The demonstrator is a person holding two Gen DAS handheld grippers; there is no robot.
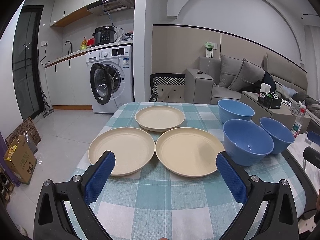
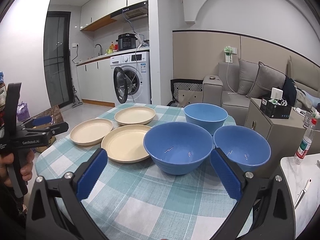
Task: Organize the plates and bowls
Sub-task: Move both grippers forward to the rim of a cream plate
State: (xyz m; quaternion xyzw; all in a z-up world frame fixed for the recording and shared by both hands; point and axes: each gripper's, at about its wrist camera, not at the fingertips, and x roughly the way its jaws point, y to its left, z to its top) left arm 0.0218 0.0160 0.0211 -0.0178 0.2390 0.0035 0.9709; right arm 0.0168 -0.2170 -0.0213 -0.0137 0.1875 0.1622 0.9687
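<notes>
Left wrist view shows my left gripper [image 1: 165,158] nearest, its jaws spread wide and empty, hanging over the table with the teal-and-white checked cloth [image 1: 160,200]. Just past its ribbed blue pads [image 1: 100,178] lie two round cream plastic plates side by side, the near left cream plate [image 1: 122,150] and the near right cream plate [image 1: 189,151], almost touching at their rims. Behind them, between the two, sits the far cream plate [image 1: 159,118].

From the right wrist view, my right gripper [image 2: 158,161] is also released and holds nothing. Right in front of it stands the near blue plastic bowl [image 2: 178,150], upright. Beside it to the right is the right blue bowl [image 2: 243,146], and the two look very close; I cannot tell if they touch. Farther back stands the far blue bowl [image 2: 206,115]. All three bowls are on the right part of the cloth, the plates on the left part.

At the left edge of this view a hand [image 2: 22,166] holds the other gripper's handle. Far behind I see a white front-loading washing machine [image 2: 133,78] with open door, and a grey fabric sofa [image 2: 256,84].
</notes>
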